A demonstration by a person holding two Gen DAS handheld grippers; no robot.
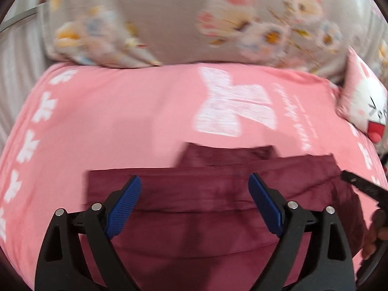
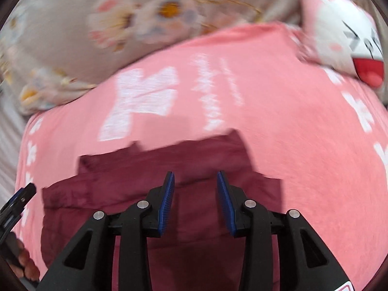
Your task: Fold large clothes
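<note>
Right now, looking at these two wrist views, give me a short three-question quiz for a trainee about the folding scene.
1. True or false: the left gripper is clamped shut on the maroon garment.
2. What does the maroon garment lie on? A) a bare wooden table B) the pink sheet with white prints C) a grey carpet
3. Fill in: beyond the pink sheet's far edge lies a ____ -patterned pillow.

Key: 1 false, both grippers, including the right gripper, show open jaws holding nothing. 2 B. 3 floral.
</note>
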